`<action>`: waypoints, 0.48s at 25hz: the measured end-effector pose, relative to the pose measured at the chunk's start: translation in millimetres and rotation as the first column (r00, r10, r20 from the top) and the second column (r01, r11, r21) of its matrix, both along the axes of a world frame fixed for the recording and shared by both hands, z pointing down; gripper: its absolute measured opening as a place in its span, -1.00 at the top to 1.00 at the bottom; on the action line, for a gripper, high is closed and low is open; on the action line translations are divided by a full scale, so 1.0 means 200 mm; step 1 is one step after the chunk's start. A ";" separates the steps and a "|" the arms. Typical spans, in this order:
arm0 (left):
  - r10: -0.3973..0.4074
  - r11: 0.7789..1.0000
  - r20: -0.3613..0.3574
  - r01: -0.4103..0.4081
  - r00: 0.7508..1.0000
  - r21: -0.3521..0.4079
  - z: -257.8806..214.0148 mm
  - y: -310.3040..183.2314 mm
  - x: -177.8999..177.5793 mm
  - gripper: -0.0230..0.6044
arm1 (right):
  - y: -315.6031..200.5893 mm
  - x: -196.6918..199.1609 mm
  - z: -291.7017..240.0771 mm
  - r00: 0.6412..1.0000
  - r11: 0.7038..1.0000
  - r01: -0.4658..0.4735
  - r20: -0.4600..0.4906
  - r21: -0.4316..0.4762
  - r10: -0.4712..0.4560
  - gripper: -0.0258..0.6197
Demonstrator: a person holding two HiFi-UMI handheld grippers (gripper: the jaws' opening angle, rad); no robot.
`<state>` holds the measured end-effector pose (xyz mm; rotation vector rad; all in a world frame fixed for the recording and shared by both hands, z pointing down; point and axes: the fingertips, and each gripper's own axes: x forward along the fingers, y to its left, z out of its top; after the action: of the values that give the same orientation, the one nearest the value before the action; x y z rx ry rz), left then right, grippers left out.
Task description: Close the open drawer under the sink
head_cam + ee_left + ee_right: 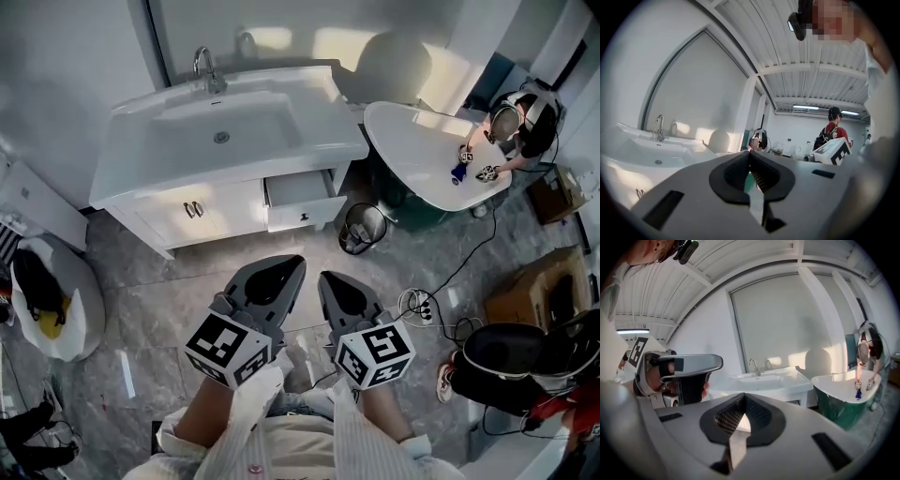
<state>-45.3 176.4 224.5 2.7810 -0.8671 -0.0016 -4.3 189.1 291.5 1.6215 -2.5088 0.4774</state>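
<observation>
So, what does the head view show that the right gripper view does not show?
Only the head view: the open drawer under the sink, with a wire bin on the floor beside it. Only the right gripper view: a close look at the right gripper's jaws, closed on nothing, and the ceiling beams. Both: the sink with its faucet, and the bathtub.

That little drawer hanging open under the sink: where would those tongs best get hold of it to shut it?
By the small dark knob in the middle of the front panel of the drawer, coming straight at it from the front. The drawer juts out of the white cabinet towards the room, so that flat panel faces outward; a plain push there would probably do too.
</observation>
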 end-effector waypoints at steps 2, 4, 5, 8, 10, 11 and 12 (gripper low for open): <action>0.014 1.000 -0.003 -0.014 1.000 0.002 0.00 -0.06 -0.02 0.88 | -0.06 -0.03 0.00 1.000 1.000 -0.017 -0.003 0.003 0.017 0.89; 0.020 1.000 -0.005 -0.020 1.000 0.003 0.00 -0.10 -0.05 0.88 | -0.11 -0.05 0.00 0.999 0.999 -0.032 -0.005 0.003 0.032 0.89; 0.020 1.000 -0.005 -0.020 1.000 0.002 0.00 -0.12 -0.06 0.88 | -0.13 -0.06 0.01 0.999 0.999 -0.036 -0.007 0.001 0.036 0.89; 0.016 1.000 -0.007 -0.017 1.000 -0.011 0.02 -0.14 -0.10 0.88 | -0.15 -0.08 0.02 0.999 0.999 -0.038 -0.017 -0.010 0.038 0.89; 0.015 1.000 -0.009 -0.015 1.000 -0.015 0.04 -0.15 -0.11 0.87 | -0.16 -0.08 0.02 0.999 0.999 -0.047 -0.019 -0.012 0.046 0.89; 0.014 1.000 -0.010 -0.014 1.000 -0.016 0.04 -0.16 -0.12 0.88 | -0.18 -0.08 0.03 0.998 0.999 -0.053 -0.019 -0.013 0.053 0.89; 0.011 1.000 -0.011 -0.011 1.000 -0.018 0.05 -0.18 -0.12 0.88 | -0.19 -0.07 0.03 0.998 0.998 -0.058 -0.020 -0.014 0.058 0.89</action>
<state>-69.9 140.6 234.1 2.7669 -0.8446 -0.0073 -18.2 150.9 297.7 1.6895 -2.4443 0.4831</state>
